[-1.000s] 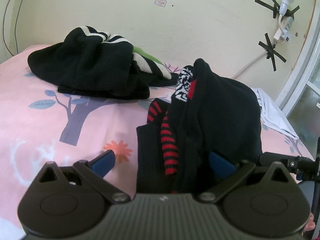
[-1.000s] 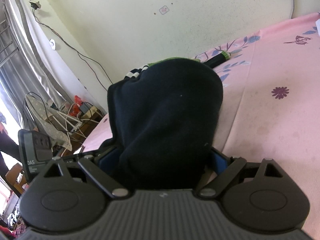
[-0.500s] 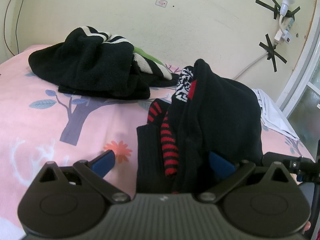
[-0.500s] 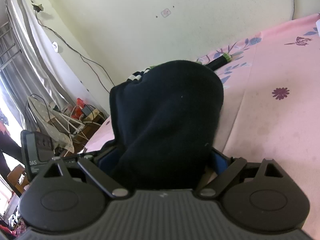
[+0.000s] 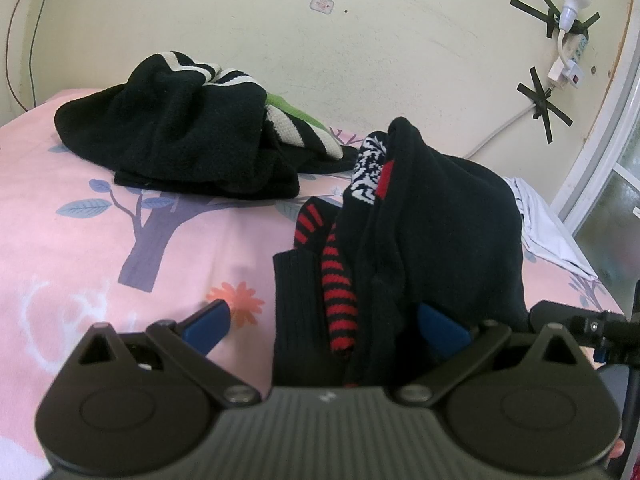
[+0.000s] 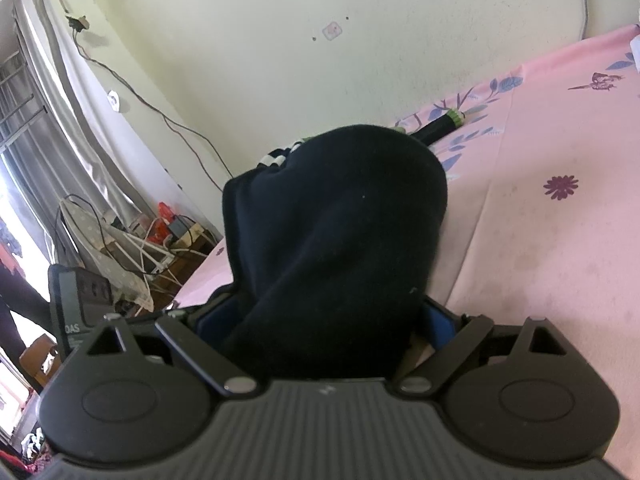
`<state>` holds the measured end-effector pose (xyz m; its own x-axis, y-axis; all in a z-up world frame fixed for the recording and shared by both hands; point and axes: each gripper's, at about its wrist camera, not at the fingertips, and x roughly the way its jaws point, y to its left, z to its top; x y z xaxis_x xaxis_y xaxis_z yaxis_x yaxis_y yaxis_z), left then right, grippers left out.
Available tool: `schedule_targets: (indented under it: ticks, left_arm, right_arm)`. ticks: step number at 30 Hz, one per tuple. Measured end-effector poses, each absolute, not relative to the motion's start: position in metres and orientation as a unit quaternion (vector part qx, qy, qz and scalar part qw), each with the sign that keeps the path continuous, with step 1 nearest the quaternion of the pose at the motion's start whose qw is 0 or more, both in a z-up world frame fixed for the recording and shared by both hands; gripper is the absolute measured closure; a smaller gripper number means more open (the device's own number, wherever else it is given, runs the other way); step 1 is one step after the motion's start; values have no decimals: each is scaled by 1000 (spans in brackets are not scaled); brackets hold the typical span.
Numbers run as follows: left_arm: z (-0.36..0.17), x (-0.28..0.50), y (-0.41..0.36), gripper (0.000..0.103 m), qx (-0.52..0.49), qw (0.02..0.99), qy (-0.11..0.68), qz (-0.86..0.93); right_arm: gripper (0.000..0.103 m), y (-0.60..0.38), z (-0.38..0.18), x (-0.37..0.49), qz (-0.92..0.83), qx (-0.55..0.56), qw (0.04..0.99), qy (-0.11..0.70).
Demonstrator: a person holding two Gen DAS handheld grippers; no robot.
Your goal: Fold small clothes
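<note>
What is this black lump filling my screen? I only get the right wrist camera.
Observer: The left wrist view shows a black garment heaped on the bed, with red-and-black striped fabric tucked against its side.
Operator: Is anything else waiting?
Observer: Yes, a second pile of black clothes with white stripes lies farther back, near the wall.
Operator: Is the other gripper pinching it?
Observer: No. The left gripper is open, its blue fingers spread wide either side of the striped fabric.
</note>
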<state>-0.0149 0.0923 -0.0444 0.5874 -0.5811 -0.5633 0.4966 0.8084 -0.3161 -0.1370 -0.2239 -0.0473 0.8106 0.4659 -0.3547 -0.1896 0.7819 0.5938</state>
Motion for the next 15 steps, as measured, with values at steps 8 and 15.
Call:
schedule_targets:
  ticks: [8,15]
  left_arm:
    - [-44,-15,93,0,-63,888,338,-305]
    - [-44,-15,92,0,-62,888,338,-305]
  right_arm:
    - [16,-225,-48,-138,181,280,910,247]
    - [16,-225,-48,-138,182,283,910,244]
